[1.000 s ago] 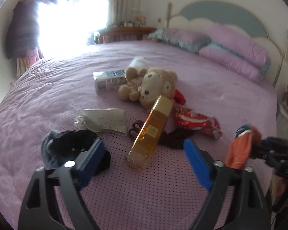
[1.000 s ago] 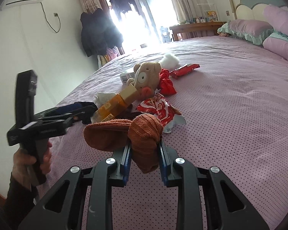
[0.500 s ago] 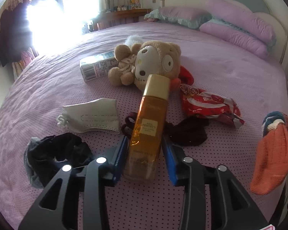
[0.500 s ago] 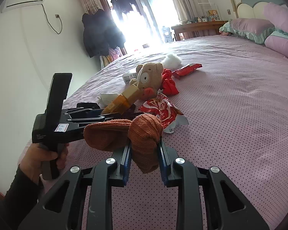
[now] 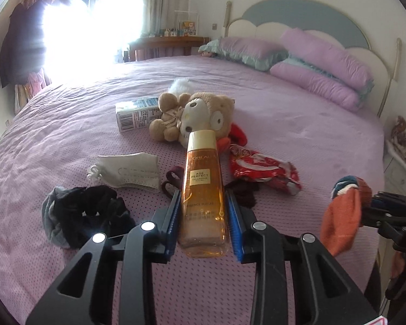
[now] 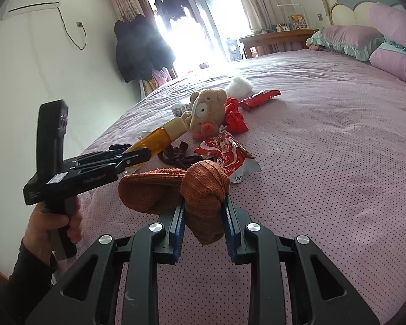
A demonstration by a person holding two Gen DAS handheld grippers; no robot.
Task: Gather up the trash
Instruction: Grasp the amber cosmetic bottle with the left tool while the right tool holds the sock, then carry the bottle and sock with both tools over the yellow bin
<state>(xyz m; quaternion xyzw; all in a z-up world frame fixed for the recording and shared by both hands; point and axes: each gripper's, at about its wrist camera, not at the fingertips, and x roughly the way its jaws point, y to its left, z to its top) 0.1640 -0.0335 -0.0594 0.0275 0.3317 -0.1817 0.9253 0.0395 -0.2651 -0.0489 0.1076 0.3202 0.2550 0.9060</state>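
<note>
Left hand-held gripper (image 5: pixel 203 216): jaws closing, blue pads pressed on the tall amber glass bottle with gold cap (image 5: pixel 203 187), which angles up off the purple dotted bed cover (image 5: pixel 324 140).
Right hand-held gripper (image 6: pixel 203 222): narrow, clamped on a rust-orange knitted sock (image 6: pixel 200 192).
Just beside the bottle: black scrunchie (image 5: pixel 92 211), white face mask (image 5: pixel 130 170), dark maroon hair tie (image 5: pixel 173 181).
Behind: red crumpled snack wrapper (image 5: pixel 262 168), brown plush bear (image 5: pixel 200 119) touching the cap, small printed carton (image 5: pixel 138 112).
Far: lilac pillows (image 5: pixel 322 65).
</note>
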